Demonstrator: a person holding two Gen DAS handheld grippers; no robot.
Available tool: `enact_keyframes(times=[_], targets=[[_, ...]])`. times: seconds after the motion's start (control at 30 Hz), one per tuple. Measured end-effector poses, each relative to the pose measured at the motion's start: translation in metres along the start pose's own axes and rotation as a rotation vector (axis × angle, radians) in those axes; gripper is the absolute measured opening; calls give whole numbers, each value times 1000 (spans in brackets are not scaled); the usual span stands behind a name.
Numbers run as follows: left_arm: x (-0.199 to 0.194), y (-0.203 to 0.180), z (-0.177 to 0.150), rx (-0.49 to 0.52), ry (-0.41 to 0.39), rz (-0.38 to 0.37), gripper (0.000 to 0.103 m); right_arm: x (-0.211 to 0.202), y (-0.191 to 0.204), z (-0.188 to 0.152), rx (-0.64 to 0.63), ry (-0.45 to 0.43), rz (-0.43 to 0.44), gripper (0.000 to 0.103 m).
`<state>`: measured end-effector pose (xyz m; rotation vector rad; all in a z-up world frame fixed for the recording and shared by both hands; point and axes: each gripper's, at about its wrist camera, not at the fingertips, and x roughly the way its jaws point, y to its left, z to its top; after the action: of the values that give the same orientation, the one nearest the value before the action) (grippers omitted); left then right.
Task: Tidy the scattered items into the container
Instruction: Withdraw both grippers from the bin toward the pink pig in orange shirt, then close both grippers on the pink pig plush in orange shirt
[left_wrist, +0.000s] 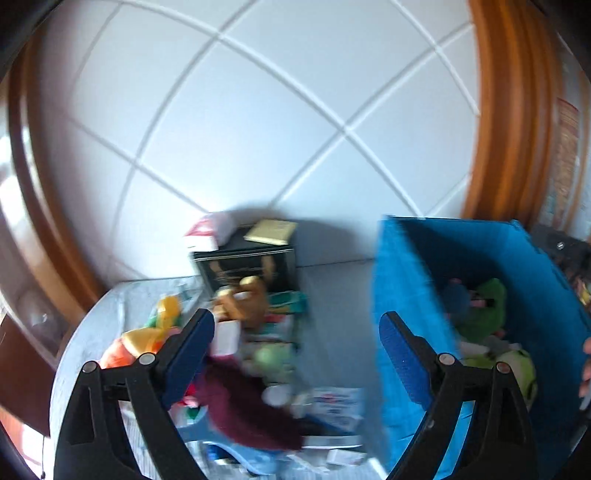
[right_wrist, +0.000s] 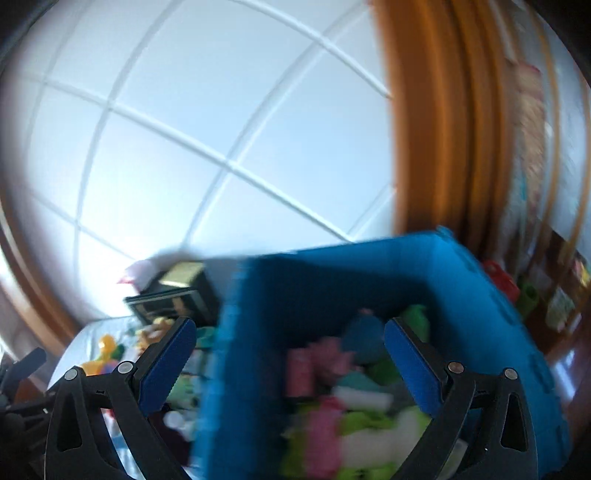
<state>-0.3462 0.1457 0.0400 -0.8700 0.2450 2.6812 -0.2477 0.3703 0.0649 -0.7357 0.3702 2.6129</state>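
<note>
A blue fabric bin (left_wrist: 410, 273) stands on the right of a grey table and holds green and blue soft toys (left_wrist: 484, 314). Scattered items lie left of it: a maroon cloth (left_wrist: 243, 410), a brown plush (left_wrist: 243, 299), an orange and yellow toy (left_wrist: 140, 339) and small boxes (left_wrist: 332, 402). My left gripper (left_wrist: 297, 354) is open and empty above this pile, beside the bin's left wall. My right gripper (right_wrist: 290, 365) is open and empty over the bin (right_wrist: 369, 266), which holds pink, green and white items (right_wrist: 332, 406). Both views are blurred.
A black box (left_wrist: 247, 258) with a yellow pad (left_wrist: 271, 232) and a red and white pack (left_wrist: 207, 232) on it stands at the back of the table against a white tiled wall. An orange wooden frame (left_wrist: 506, 110) rises right of the bin.
</note>
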Motion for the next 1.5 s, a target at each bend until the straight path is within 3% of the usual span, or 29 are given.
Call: enact_keyframes(times=[0.3,0.4,0.57,0.67,0.83,1.1,1.2,1.33,1.5], targets=[[15,234,-68,-55,40,219,92,30,214,-56,-90,66,171,103],[31,303,-92,-82,84,251,92,46,273,-79,-97,93,200,103],[56,379,-131,-172,165,256,92,72,339,-123,-148,153,238,103],[74,407,-154,-204,196,258,92,91,368,-147,-217,189,244,103],[106,436,-191,-293,258,275,92,124,412,-189,-309,216,367,103],[166,465,-250,-388,320,302,92,192,474,-256,-305,342,503,103],[193,473,-266,-426,319,289,92,214,492,-280,-284,369,520,103],[228,479,-280,-403,333,288,92,251,522,-306,-289,440,533,103],[262,494,-293,-420,368,268,92,288,554,-321,-329,447,510,102]])
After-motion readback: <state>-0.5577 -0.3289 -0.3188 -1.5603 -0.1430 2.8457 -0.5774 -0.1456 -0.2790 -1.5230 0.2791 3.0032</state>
